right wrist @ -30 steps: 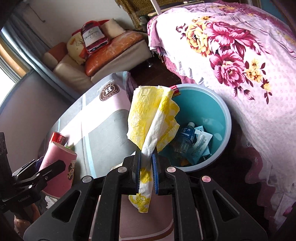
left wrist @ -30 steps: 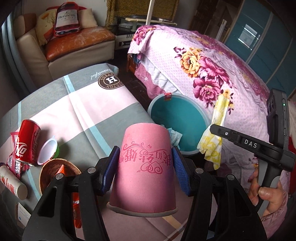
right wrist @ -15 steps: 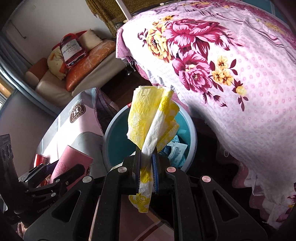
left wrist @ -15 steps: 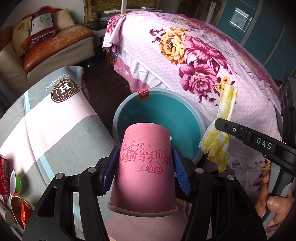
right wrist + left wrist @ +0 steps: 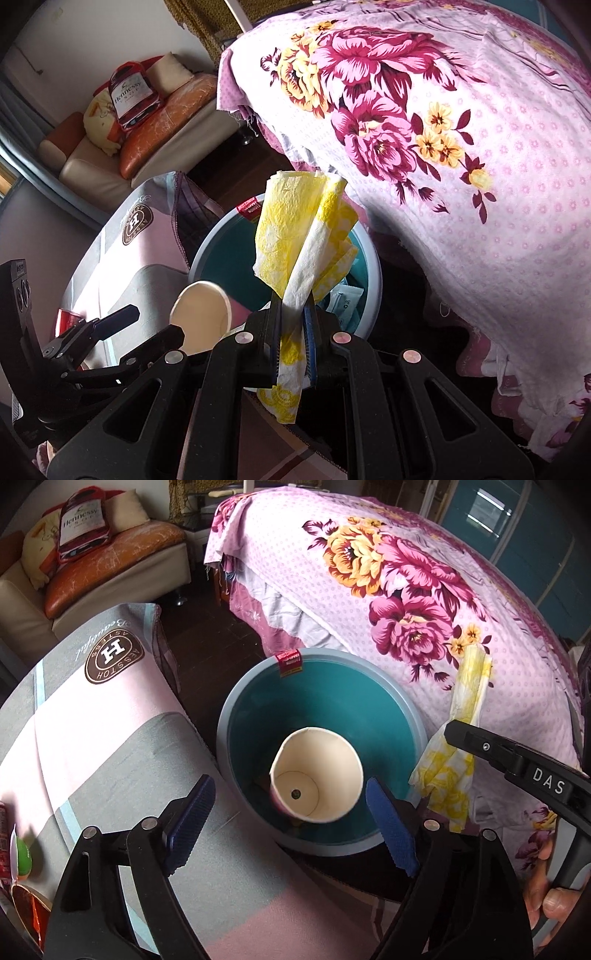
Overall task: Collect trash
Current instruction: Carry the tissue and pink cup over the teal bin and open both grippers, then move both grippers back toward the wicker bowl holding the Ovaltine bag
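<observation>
Soft daylight falls evenly on the floral bedspread (image 5: 388,590), sharp and bright in both views. Left of it the floor lies in deep shadow. Fisheye bending curves the bedspread's edges, and the corners go black.

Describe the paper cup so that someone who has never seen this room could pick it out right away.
Find the bed with the purple floral cover; at its foot stands a round teal bin. The paper cup is over the bin's mouth, between the left gripper's open jaws, touching neither pad. It shows a cream inside and a pink outer wall, unlike the yellow-patterned napkin pinched in the right gripper.
</observation>
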